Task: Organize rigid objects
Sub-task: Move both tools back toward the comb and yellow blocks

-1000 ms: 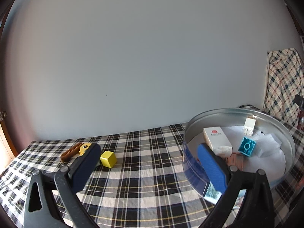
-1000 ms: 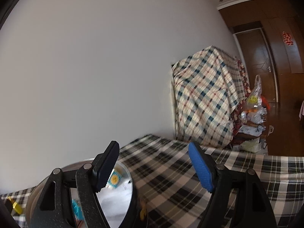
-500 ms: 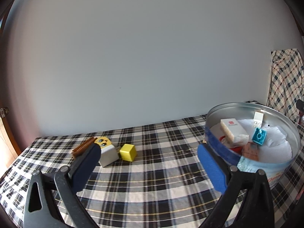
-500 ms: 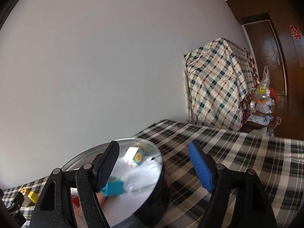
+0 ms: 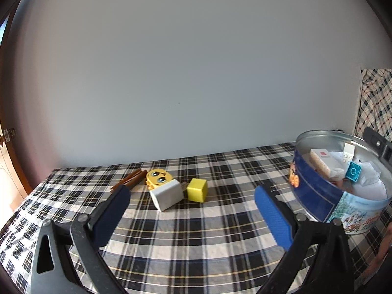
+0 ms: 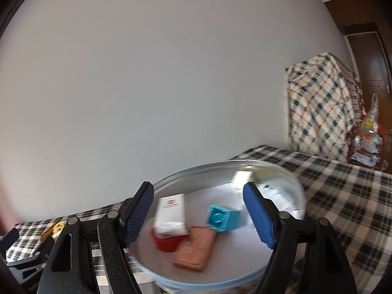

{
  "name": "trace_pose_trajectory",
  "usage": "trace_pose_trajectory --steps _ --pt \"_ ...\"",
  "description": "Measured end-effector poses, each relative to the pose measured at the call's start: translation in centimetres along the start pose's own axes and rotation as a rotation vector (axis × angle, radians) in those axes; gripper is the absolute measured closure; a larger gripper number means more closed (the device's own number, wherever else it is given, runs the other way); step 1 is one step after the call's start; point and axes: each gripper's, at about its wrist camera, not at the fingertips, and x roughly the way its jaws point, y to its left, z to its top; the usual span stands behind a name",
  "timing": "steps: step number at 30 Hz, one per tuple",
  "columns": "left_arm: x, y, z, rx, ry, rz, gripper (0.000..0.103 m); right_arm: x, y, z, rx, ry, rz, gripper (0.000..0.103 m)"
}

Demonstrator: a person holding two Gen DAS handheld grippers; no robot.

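My left gripper point(image 5: 191, 214) is open and empty above the plaid table. Beyond it lie a white charger block point(image 5: 166, 195), a yellow cube point(image 5: 197, 189), a yellow face toy point(image 5: 158, 178) and a brown comb point(image 5: 129, 182). A round metal tin point(image 5: 316, 196) stands at the right. My right gripper point(image 6: 199, 216) is open and empty above the tin point(image 6: 171, 181). Inside it are a white box point(image 6: 171, 212), a teal brick point(image 6: 224, 218), a red cup point(image 6: 167, 242), a brown slab point(image 6: 196, 250) and white items.
A grey wall runs along the far table edge. A plaid-covered object point(image 6: 321, 110) stands beyond the table at the right, next to a wooden door point(image 6: 374, 56). The plaid tablecloth point(image 5: 196, 245) spreads between my left gripper and the loose objects.
My left gripper has swung left, away from the tin, and now faces the loose objects. My right gripper has swung left and now hangs over the tin. Both stay open.
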Motion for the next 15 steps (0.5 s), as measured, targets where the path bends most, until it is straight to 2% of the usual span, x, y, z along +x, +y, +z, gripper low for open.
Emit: trace_pose_trajectory --steps 15 --pt "3.0 8.4 -0.2 -0.105 0.081 0.072 0.000 1.8 7.9 -2.1 -0.026 0.081 0.152 0.026"
